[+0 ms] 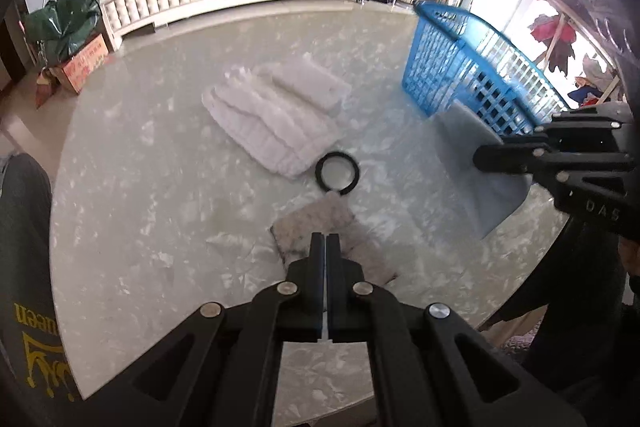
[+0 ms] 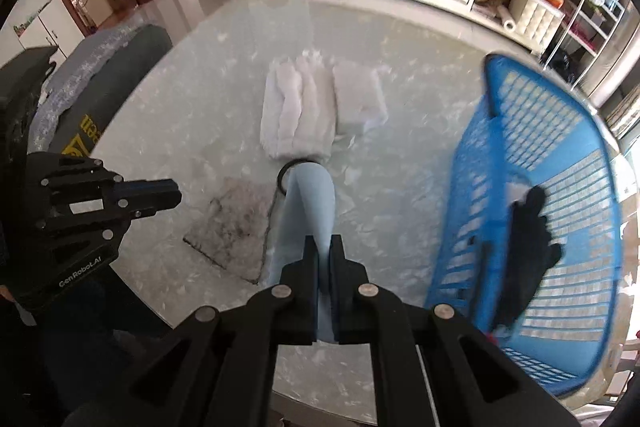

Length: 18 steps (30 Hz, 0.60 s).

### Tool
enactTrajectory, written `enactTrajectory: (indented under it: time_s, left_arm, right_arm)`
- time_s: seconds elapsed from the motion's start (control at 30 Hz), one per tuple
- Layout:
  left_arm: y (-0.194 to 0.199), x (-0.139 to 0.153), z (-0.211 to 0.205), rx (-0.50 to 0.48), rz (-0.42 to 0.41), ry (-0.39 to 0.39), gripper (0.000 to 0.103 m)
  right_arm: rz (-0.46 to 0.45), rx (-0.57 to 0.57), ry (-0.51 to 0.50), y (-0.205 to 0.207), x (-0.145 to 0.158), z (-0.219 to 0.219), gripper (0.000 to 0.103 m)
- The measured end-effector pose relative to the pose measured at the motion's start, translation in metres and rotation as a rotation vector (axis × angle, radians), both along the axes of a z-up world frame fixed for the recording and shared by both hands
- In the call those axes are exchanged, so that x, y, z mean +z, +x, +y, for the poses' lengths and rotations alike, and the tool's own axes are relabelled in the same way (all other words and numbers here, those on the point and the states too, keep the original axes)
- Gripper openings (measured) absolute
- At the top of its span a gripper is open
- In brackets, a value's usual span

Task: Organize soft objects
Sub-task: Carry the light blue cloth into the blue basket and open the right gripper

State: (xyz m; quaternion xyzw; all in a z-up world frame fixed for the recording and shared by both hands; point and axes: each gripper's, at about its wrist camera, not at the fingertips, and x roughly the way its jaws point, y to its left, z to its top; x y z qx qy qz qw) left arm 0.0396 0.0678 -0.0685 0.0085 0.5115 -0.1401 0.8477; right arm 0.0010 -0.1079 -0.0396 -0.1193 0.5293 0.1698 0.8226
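Note:
My right gripper (image 2: 324, 241) is shut on a pale blue cloth (image 2: 310, 203), which hangs from its pads above the table; the left wrist view shows that gripper (image 1: 478, 159) and the cloth (image 1: 476, 195) in front of the blue basket (image 1: 460, 67). My left gripper (image 1: 325, 239) is shut with nothing between its fingers. It hovers over a grey mottled cloth (image 1: 316, 219) that lies flat on the table (image 2: 230, 227). In the right wrist view the left gripper (image 2: 176, 194) is at the left. White folded towels (image 1: 276, 111) (image 2: 316, 107) lie mid-table.
The blue basket (image 2: 560, 227) at the table's right edge is tilted and holds a black garment (image 2: 528, 247). A black ring (image 1: 337, 173) lies beside the towels. The round marbled table (image 1: 160, 187) has a person's dark printed clothing (image 1: 24, 267) at its left edge.

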Motion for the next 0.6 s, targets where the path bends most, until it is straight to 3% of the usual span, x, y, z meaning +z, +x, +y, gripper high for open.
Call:
enactTrajectory:
  time_s: [0.3, 0.6]
  left_arm:
    - [-0.003, 0.046, -0.029, -0.036, -0.072, 0.010, 0.000]
    - [0.004, 0.059, -0.059, -0.076, -0.097, 0.007, 0.000]
  right_arm:
    - [-0.108, -0.055, 0.019, -0.004, 0.050, -0.051, 0.004]
    - [-0.106, -0.158, 0.009, 0.039, 0.049, -0.113, 0.004]
